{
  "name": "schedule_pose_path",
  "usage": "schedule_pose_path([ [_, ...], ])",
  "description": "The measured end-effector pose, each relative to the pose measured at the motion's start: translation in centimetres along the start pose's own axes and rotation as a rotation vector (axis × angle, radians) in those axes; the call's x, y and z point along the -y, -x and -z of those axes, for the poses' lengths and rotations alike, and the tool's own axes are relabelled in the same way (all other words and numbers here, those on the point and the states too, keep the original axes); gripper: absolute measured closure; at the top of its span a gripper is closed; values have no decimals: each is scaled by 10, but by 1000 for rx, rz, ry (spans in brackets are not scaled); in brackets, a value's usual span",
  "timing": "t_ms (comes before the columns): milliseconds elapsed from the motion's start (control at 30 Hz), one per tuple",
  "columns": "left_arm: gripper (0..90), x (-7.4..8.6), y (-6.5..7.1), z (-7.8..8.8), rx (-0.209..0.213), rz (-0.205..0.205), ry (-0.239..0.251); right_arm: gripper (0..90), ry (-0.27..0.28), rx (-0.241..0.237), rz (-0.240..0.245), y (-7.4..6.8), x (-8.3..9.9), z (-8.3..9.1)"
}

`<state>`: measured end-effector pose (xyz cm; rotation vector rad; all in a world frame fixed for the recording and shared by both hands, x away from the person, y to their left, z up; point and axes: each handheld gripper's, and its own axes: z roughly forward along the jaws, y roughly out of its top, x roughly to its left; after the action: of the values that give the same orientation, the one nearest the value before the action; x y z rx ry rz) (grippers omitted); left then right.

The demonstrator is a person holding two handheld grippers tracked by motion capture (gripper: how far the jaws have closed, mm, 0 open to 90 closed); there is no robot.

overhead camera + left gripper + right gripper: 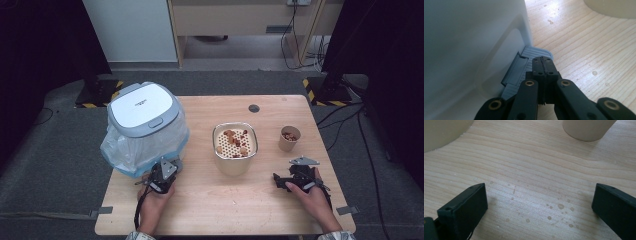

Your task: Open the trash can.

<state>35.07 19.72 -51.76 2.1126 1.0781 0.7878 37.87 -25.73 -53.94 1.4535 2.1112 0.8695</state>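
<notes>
Presently, left gripper: jaws fully together, nothing between them, tips set over the ribbed grey pedal at the foot of the pedal bin; whether the tips touch the pedal, not clear. Likely step: pressing the pedal to raise the lid, at present down. For a clean press: tips kept on the ribbed middle of the pedal, push straight down, no sideways drag against the bin wall or the plastic liner; jaws kept together for a firm point.

Right gripper: jaws wide apart, holding nothing, resting low over bare worktop flecked with small droplets.

Beyond: pedal bin at the left side of the worktop, just ahead of the left gripper. Perforated container with brownish pieces at centre. Paper cup with similar pieces to its right, ahead of the right gripper.
</notes>
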Motion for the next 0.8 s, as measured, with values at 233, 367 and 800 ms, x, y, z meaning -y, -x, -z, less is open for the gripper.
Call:
schedule_pose_path([
  [233,894,4,3,-6,-2,-8,-22,6,0,0,-1,0,0,0],
  [367,894,5,0,-6,4,15,-18,6,0,2,-3,0,0,0],
  [800,895,6,0,-6,10,19,-16,40,-9,-24,-18,5,-3,1],
])
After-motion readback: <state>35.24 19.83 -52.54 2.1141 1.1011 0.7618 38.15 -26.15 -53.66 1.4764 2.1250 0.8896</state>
